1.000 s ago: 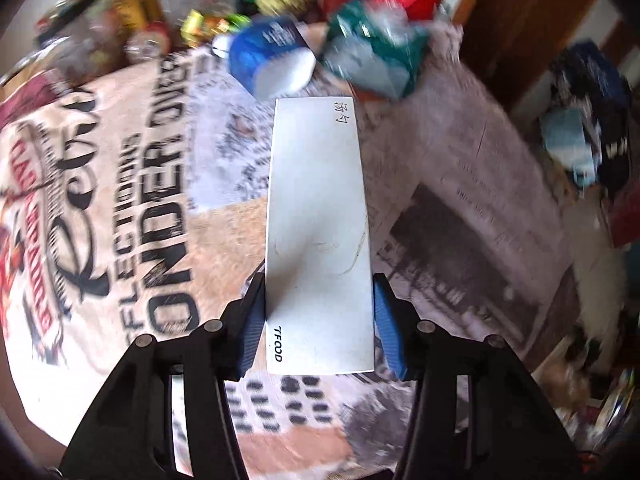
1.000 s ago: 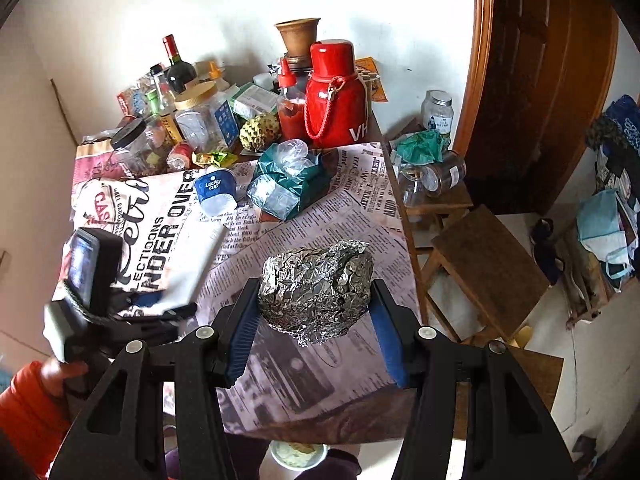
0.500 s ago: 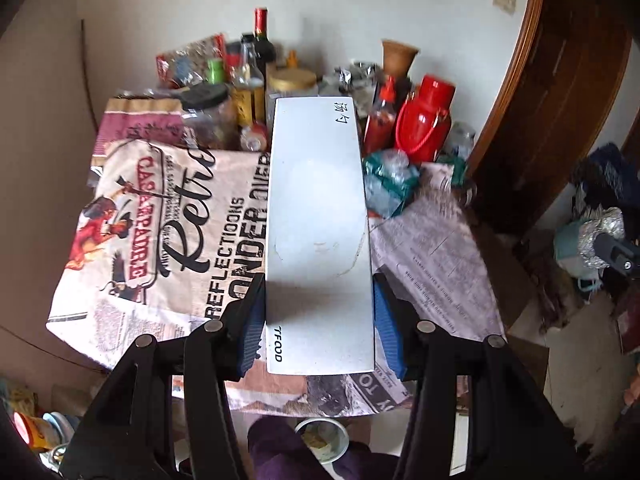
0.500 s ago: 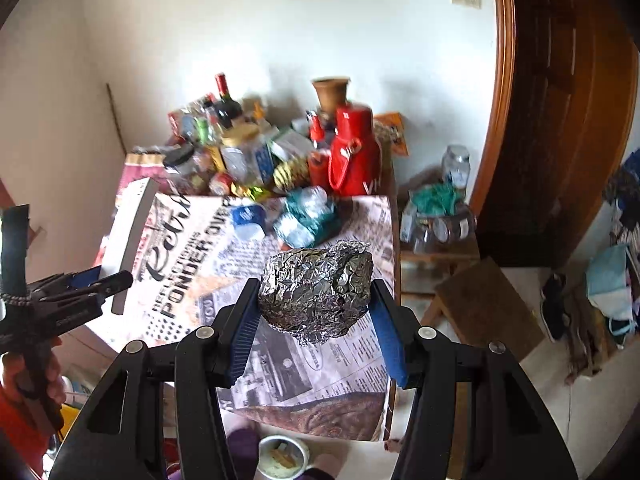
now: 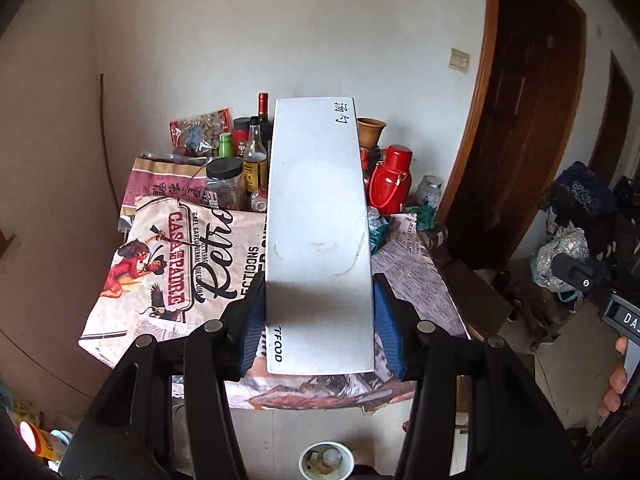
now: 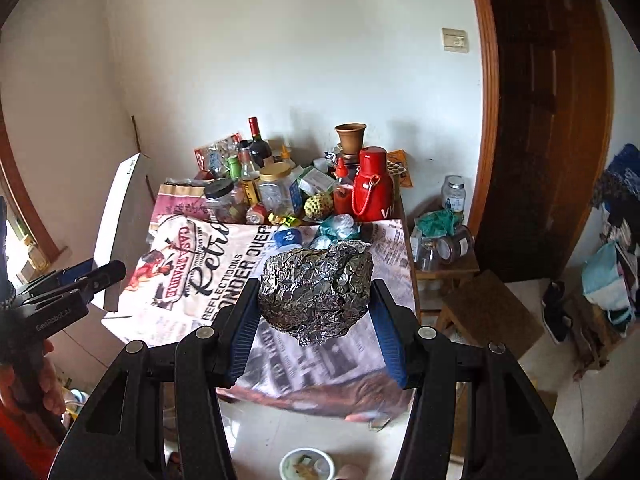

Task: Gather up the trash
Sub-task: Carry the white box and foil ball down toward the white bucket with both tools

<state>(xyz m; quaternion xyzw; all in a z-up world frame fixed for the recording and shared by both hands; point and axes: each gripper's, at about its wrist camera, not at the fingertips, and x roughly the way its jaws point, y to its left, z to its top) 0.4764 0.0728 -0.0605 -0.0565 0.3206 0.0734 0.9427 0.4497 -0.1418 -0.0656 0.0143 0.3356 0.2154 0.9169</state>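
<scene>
My left gripper (image 5: pixel 320 320) is shut on a long white box (image 5: pixel 318 232) marked TFOOD, which sticks out forward above the table. The same white box (image 6: pixel 122 216) shows at the left of the right wrist view, held by the left gripper (image 6: pixel 86 276). My right gripper (image 6: pixel 314 312) is shut on a crumpled ball of foil (image 6: pixel 316 288), its blue pads pressing both sides. Both grippers hang high above the table (image 6: pixel 224 264), back from its front edge. On the table lie a blue paper cup (image 6: pixel 289 237) and a green plastic wrapper (image 6: pixel 338 229).
Bottles, jars and a red flask (image 6: pixel 374 192) crowd the table's back edge. A small white bowl (image 6: pixel 306 465) of scraps sits on the floor below. To the right stand wooden stools (image 6: pixel 488 312), a dark door (image 6: pixel 548 120) and heaped clothes (image 6: pixel 616 264).
Both grippers have risen and drawn back from the table, each keeping its load. The table now looks smaller and farther, and the wall and floor bowl have come into view.
</scene>
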